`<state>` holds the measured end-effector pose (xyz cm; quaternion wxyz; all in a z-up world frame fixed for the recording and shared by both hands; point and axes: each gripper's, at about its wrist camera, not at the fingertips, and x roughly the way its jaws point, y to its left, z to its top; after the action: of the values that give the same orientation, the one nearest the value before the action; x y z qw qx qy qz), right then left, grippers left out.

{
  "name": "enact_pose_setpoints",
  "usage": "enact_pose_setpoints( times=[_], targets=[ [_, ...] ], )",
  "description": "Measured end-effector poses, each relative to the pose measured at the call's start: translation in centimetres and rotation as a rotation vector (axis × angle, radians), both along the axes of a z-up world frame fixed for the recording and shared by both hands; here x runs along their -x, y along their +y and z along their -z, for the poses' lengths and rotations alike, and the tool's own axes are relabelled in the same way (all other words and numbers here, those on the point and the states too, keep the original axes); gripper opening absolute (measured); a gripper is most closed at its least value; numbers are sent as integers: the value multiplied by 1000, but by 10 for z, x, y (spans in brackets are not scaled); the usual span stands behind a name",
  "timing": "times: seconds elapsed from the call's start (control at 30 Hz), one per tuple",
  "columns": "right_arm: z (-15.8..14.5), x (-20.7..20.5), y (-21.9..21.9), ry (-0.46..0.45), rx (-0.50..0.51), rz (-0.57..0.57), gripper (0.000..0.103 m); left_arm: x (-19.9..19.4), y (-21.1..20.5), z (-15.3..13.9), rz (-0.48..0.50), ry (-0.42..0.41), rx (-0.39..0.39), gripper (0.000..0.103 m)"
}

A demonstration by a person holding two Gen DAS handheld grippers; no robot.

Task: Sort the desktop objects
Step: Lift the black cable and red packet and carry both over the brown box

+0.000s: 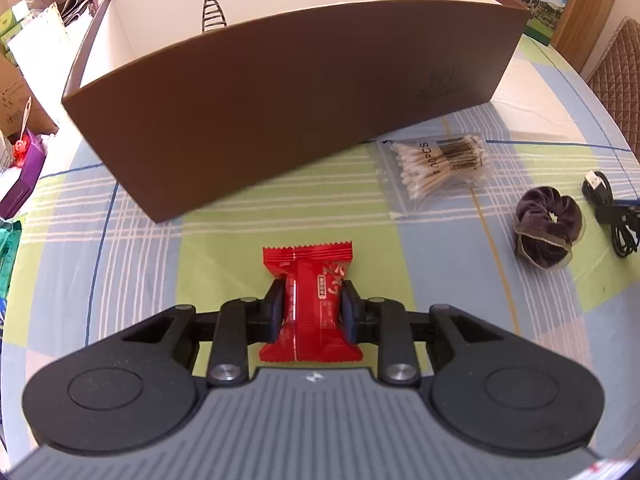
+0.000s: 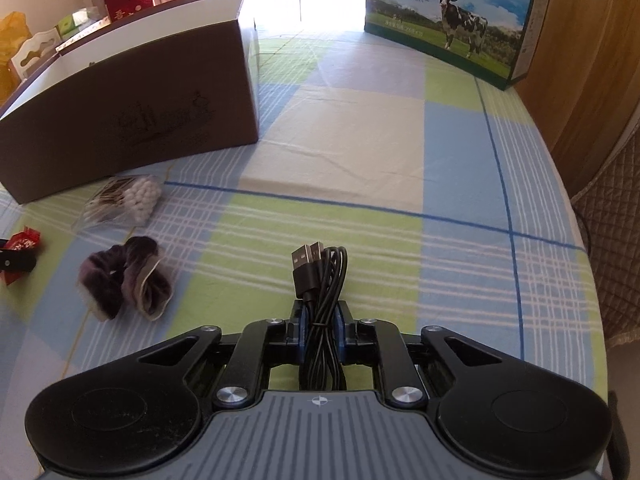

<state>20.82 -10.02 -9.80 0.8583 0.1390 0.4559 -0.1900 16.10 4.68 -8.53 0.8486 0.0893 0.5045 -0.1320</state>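
Note:
My left gripper (image 1: 312, 306) is shut on a red snack packet (image 1: 310, 280), low over the checked tablecloth in front of the open brown box (image 1: 280, 120). My right gripper (image 2: 320, 322) is shut on a bundled black USB cable (image 2: 320, 280), also low over the cloth. A bag of cotton swabs (image 1: 438, 166) lies by the box's near right corner and shows in the right wrist view (image 2: 128, 200). A dark purple scrunchie (image 1: 546, 226) lies right of the swabs and shows in the right wrist view (image 2: 128, 276). The red packet (image 2: 20, 250) shows at the far left there.
A black clip-like object (image 1: 214, 16) stands inside the box. A milk carton box (image 2: 456, 20) stands at the table's far right. Boxes and bags (image 1: 24, 120) crowd the left edge. A quilted chair (image 2: 612, 248) stands beyond the right edge.

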Motion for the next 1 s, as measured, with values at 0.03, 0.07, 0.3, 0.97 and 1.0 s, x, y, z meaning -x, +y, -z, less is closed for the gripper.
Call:
enact_pose_setpoints(
  times=[0.03, 0.07, 0.3, 0.97, 1.0],
  targets=[
    [-1, 2, 1, -3, -16, 2, 10, 2, 1, -1, -2, 0, 3, 24],
    [-2, 5, 3, -9, -29, 5, 10, 5, 2, -3, -4, -3, 8, 24],
    [-30, 10, 12, -98, -84, -13, 10, 21, 9, -27, 1, -54, 46, 24],
    [-118, -75, 46, -305, -95, -333, 10, -9, 14, -125, 35, -316, 93, 24],
    [-122, -81, 45, -317, -95, -342, 10, -13, 14, -129, 36, -327, 92, 24]
  ],
)
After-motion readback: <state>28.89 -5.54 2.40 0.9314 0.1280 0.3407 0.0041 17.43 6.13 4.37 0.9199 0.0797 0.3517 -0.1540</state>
